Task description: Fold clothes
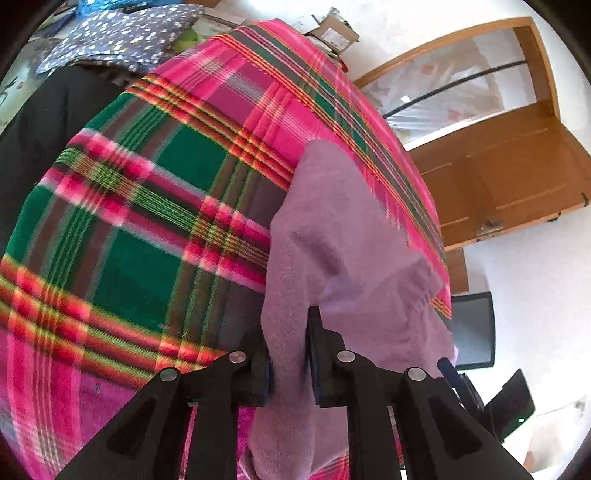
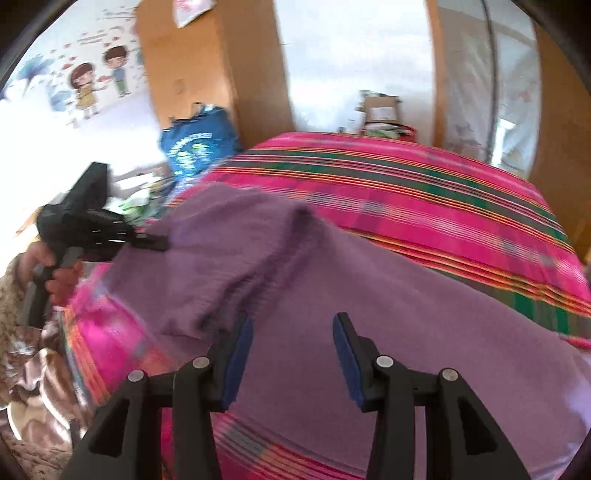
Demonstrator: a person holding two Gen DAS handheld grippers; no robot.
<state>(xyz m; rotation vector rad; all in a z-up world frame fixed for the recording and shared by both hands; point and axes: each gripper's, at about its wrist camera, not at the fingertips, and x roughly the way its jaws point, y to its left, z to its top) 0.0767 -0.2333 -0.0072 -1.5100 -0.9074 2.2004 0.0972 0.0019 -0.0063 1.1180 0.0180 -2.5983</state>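
Observation:
A purple garment (image 2: 332, 280) lies spread over a bed covered with a pink and green plaid blanket (image 2: 406, 184). In the left wrist view the purple garment (image 1: 332, 236) is bunched up, and my left gripper (image 1: 288, 347) is shut on a fold of it, lifted off the plaid blanket (image 1: 129, 206). The right wrist view shows the left gripper (image 2: 147, 242) at the garment's far left edge, held by a hand (image 2: 55, 273). My right gripper (image 2: 292, 325) hovers open just above the garment's near part, with nothing between its blue pads (image 2: 240, 354).
A wooden door (image 1: 498, 177) and a black monitor (image 1: 474, 328) stand past the bed's right side. At the bed's far end lie a star-patterned pillow (image 1: 122, 33), a cardboard box (image 1: 332, 33) and a dark garment (image 1: 44, 122). A blue bag (image 2: 199, 140) leans against a wooden wardrobe (image 2: 207, 66).

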